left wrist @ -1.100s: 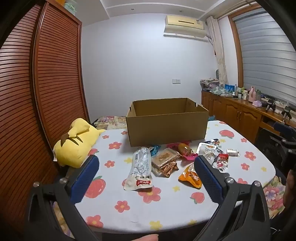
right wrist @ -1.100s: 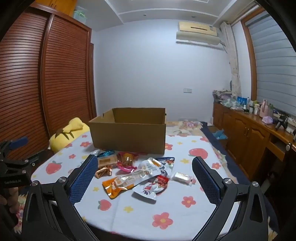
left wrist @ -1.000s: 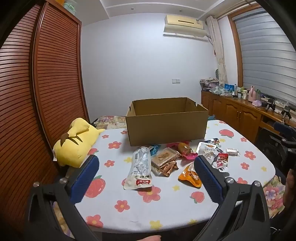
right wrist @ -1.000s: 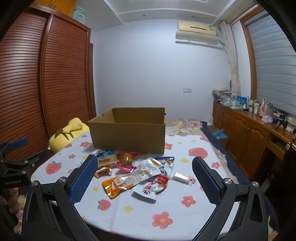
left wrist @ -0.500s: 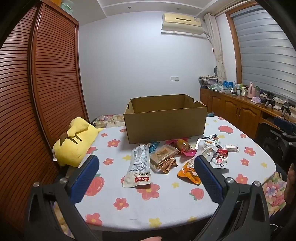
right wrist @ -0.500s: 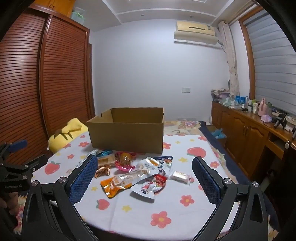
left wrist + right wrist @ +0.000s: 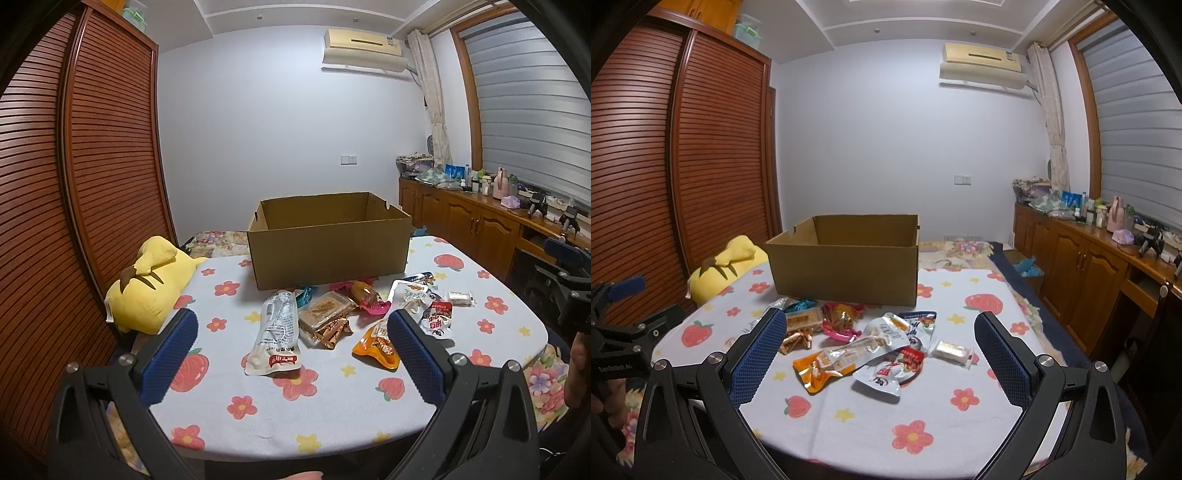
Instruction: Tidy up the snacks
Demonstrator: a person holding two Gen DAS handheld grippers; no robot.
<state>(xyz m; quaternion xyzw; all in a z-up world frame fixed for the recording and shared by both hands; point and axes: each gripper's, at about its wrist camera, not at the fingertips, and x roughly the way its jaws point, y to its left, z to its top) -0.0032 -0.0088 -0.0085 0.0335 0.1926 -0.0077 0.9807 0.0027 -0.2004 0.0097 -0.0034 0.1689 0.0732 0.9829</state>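
Left wrist view: the left tool (image 7: 291,343) is wide open and holds nothing, with its two blue pads low in the frame, one at the left and one at the right. Between them, in the middle of the frame, the snacks lie on the flowery bench (image 7: 332,410). There is a long white bag (image 7: 276,334), a clear pack of brown biscuit (image 7: 325,308), some shiny gold sweets (image 7: 332,330) and an orange bag (image 7: 375,345), all close together. Behind them, higher in the frame, stands a big open cardboard box (image 7: 328,247), and no snack shows inside it from here. A yellow plush toy (image 7: 151,286) sits at the left edge of the bench. Right wrist view: the right tool (image 7: 881,354) is also wide open and empty. The same pile sits in the middle of the frame, with the orange bag (image 7: 822,367) lying under a long see-through bag (image 7: 864,347), a white and red pouch (image 7: 890,371) near the front and a small white bar (image 7: 951,349) off to the right. The box (image 7: 846,266) is behind the pile, just above the centre. I think the job is only starting, because every snack I can see is on the bench. Next, one tool should go down to a snack at the edge of the pile, like the small bar or the long white bag, close on it gently, then lift it over the box wall and let go.
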